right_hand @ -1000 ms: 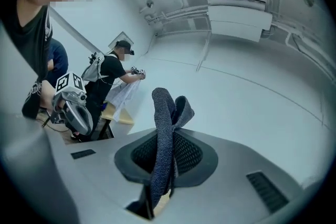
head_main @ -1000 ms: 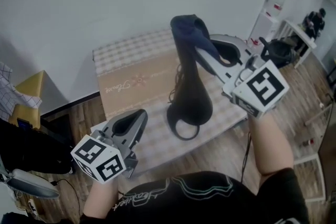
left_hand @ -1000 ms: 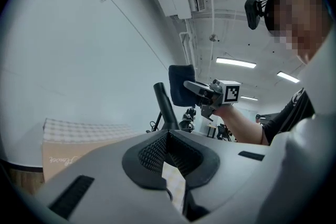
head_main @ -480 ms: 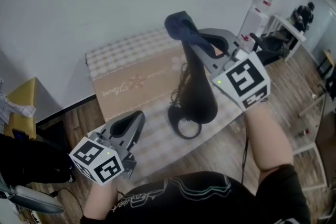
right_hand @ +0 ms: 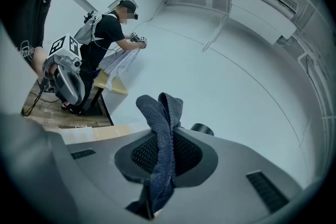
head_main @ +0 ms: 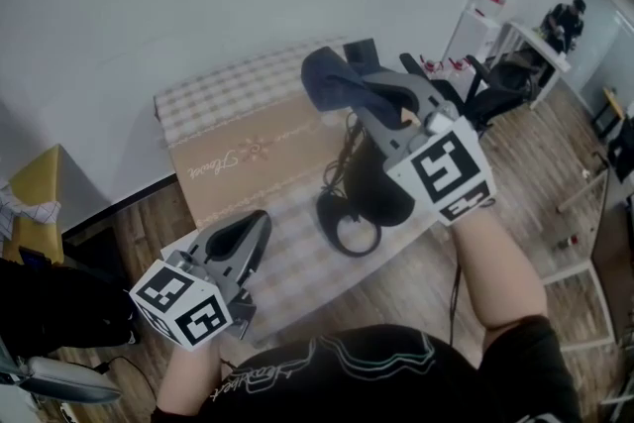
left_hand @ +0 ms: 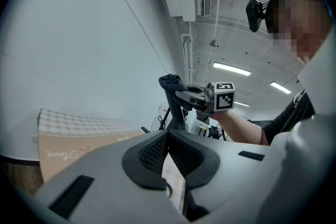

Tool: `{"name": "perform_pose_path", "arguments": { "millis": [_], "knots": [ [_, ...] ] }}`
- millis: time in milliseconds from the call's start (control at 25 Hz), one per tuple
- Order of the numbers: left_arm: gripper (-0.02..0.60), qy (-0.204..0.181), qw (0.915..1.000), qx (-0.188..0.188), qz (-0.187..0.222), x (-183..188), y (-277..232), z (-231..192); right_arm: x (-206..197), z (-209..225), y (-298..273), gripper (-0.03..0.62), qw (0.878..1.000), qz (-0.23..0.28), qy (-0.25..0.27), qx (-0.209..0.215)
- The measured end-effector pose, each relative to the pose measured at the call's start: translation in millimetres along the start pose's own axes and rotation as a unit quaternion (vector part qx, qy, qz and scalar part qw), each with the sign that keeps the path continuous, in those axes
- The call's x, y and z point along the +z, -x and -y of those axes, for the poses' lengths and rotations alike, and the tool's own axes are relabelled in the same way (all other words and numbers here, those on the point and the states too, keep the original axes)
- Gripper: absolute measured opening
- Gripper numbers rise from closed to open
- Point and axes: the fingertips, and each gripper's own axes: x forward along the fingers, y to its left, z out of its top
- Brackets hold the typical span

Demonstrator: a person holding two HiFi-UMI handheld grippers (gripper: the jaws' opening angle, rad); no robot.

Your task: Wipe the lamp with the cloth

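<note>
1. The cloth (head_main: pixel 325 79) is pinched in the right gripper (head_main: pixel 355 94), at upper centre.
2. The upright lamp (head_main: pixel 371 188) is found just below it, at centre.
3. The left gripper (head_main: pixel 246 238), closed and empty, is held farther off, at lower left.

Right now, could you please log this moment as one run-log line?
right claw: shut on dark blue knitted cloth | cloth: near top of black desk lamp | left claw: shut, empty

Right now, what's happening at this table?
A person holds a gripper in each hand. The right gripper is shut on a dark blue cloth, raised at the top of the black lamp standing on the table; wiping looks under way. The left gripper is shut on nothing, held low by the table's near edge.
</note>
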Motion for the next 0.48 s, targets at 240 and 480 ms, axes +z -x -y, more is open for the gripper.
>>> {"name": "perform_pose_path", "arguments": {
  "millis": [240, 480],
  "knots": [
    [0.002, 0.005, 1.0000, -0.001, -0.007, -0.2, 3.8, -2.3, -9.7, -16.4, -3.4, 0.051, 1.000, -0.014, -0.013, 0.014],
    [0.000, 0.012, 0.9998, 0.000, -0.013, -10.9, 9.1, -1.7, -27.9, -40.3, -3.4, 0.051, 0.999, -0.036, -0.017, 0.028]
  ]
}}
